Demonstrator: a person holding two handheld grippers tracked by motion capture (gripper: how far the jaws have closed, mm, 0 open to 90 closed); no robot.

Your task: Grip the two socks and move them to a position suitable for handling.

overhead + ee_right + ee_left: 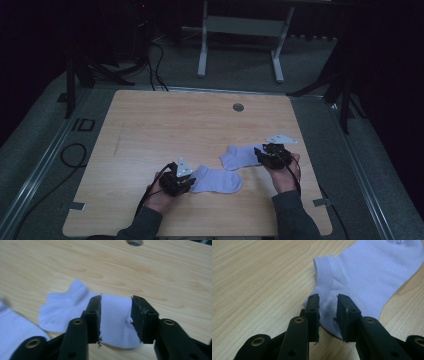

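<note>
While flat: two socks point(218, 179) point(240, 156), tabletop point(165, 125).

Dim, dark-edged high view; gripper views brighter, right one slightly blurred

left claw point(328, 312) and right claw point(116, 315) both gape.

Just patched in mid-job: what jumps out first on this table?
Two pale lavender ankle socks lie flat on the light wooden table, near the person's edge. The left sock has the left claw open over its heel end, and the right sock has the right claw open over one end of it. Farther back, a round cable hole sits in the tabletop.
</note>
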